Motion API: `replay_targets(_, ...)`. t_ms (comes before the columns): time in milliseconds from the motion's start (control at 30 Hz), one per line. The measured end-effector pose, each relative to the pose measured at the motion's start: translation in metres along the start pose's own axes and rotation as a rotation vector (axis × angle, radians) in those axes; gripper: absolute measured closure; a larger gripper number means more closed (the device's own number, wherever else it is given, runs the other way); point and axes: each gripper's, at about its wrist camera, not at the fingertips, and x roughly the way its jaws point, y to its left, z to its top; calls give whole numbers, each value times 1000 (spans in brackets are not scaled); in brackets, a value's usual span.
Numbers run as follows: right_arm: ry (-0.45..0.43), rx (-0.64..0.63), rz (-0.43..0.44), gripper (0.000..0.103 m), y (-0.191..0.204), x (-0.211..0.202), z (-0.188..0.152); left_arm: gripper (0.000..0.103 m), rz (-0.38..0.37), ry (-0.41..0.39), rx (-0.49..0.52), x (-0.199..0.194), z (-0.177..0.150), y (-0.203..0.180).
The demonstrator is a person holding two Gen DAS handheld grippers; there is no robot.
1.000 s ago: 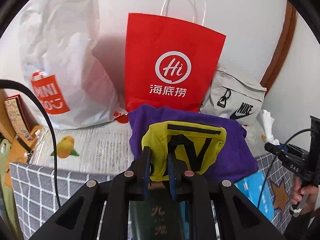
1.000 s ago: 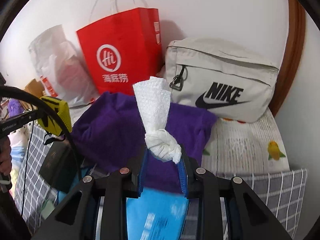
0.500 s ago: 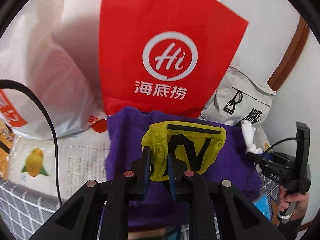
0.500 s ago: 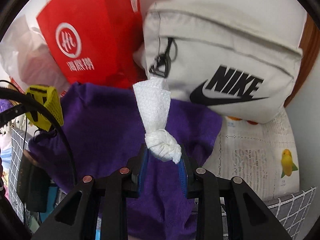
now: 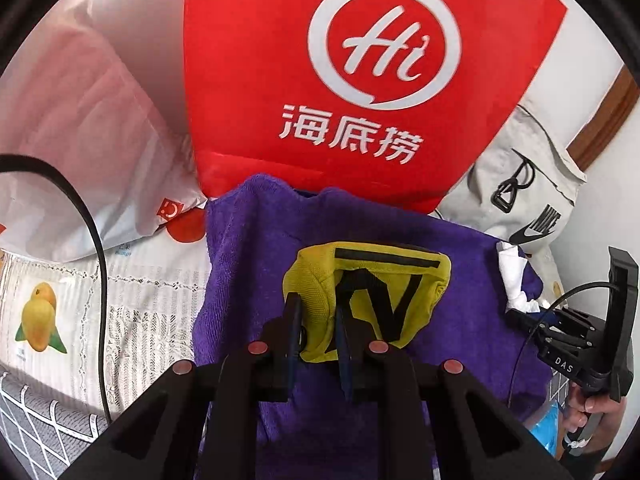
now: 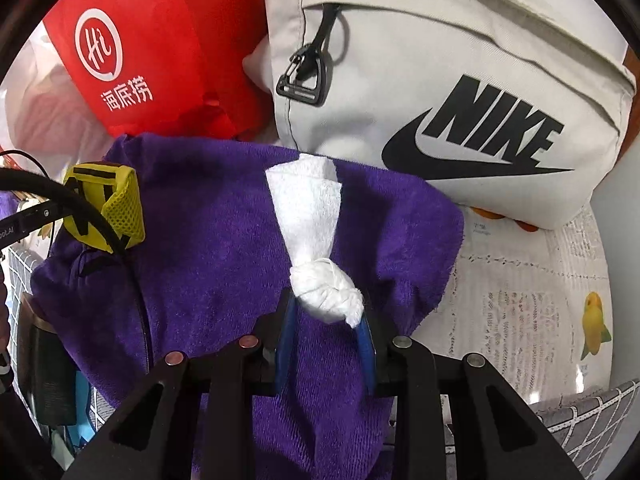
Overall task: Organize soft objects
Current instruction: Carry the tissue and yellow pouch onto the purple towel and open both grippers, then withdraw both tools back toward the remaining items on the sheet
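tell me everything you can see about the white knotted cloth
The white cloth looks like thin terry or waffle-weave fabric, tied into a tight knot near its lower end, with a flat tail fanning upward from it. The right gripper is shut on the knot, holding the cloth upright over the purple towel. Whether it touches the towel cannot be told. It looks clean and dry. In the left wrist view it shows small at the right, above the towel's edge.
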Motion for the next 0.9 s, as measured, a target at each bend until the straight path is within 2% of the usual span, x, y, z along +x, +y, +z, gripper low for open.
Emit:
replay_targets(300, 10, 7, 20, 72, 0, 16, 4, 84, 3, 6, -26, 8, 4, 5)
replay_targets(400, 9, -4, 53, 62, -1, 16, 6, 69, 13, 3, -21, 9, 5, 3)
replay_targets(467, 2, -16, 65, 49, 1, 14, 5, 51, 40, -7, -11, 8, 5, 0)
replay_targets(500, -6, -23, 63, 46, 3, 12, 5, 47, 52, -14, -6, 6, 5, -1)
replay_targets(533, -17, -33, 35, 36, 6, 10, 5, 42, 62, -18, -3, 5, 6, -3)
replay_targets(600, -41, -58, -1, 31, 12, 5, 4, 38, 82, -29, -2, -1, 7, -6)
replay_targets(667, -54, -65, -18, 25, 16, 0, 4, 27, 97, -35, -8, -6, 7, -9)
replay_targets(767, -52, -60, -31, 23, 19, -6, 3, 26, 149, -54, -24, -18, 8, -9)
replay_targets(900, -128, -53, -32, 23, 27, -26, -5, 26, 115, -100, 2, -32, 6, -13)
